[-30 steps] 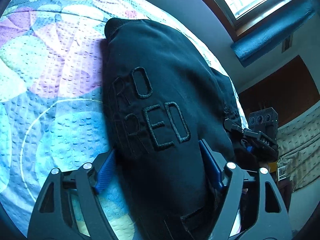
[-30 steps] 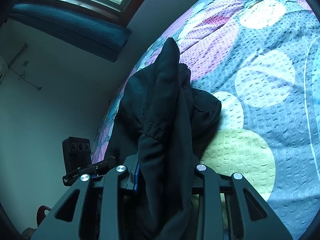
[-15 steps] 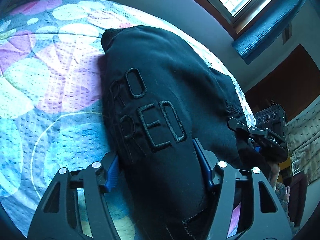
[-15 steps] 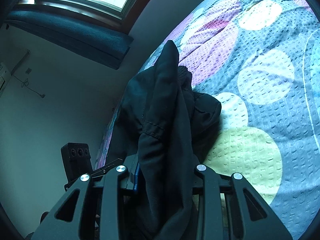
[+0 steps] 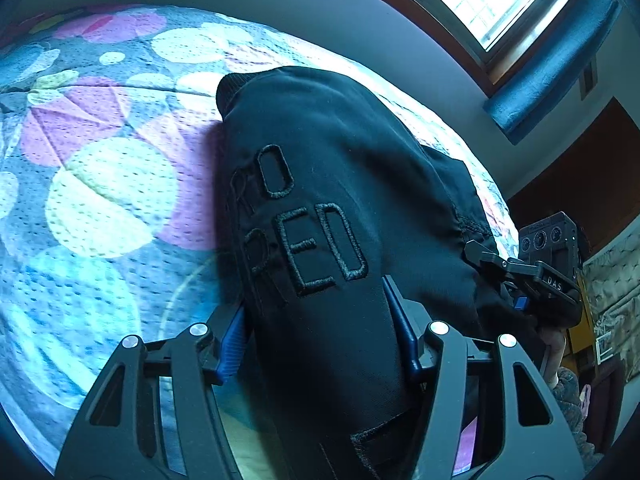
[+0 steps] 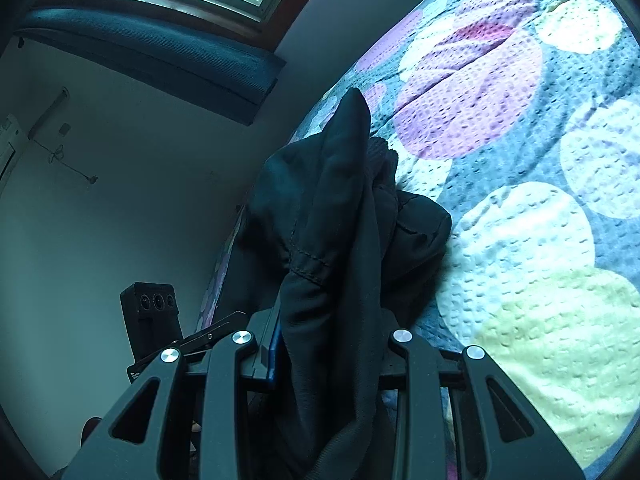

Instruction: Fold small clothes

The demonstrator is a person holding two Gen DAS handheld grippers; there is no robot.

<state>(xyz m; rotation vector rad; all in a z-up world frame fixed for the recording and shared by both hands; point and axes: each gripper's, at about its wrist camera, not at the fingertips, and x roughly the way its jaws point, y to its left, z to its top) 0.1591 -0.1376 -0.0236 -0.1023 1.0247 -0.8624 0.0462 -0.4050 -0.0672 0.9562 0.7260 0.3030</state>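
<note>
A small black garment (image 5: 328, 184) with raised black letters lies partly on the patterned bedspread (image 5: 100, 184). My left gripper (image 5: 320, 320) is shut on its near edge, and the cloth fills the gap between the blue pads. In the right wrist view the same black garment (image 6: 332, 240) hangs bunched and lifted. My right gripper (image 6: 332, 344) is shut on it, with cloth draped over the fingers. The right gripper also shows in the left wrist view (image 5: 520, 276), at the garment's right side.
The bedspread (image 6: 520, 208) has large pastel circles. A grey wall (image 6: 120, 200), a window (image 5: 500, 4) and a blue rolled blind (image 5: 560, 56) lie beyond the bed. Furniture and a person's hand (image 5: 554, 356) show at the right.
Both grippers have risen and tilted, so more of the far bedspread and the window shows. The garment is lifted a bit higher. Both grips are unchanged.
</note>
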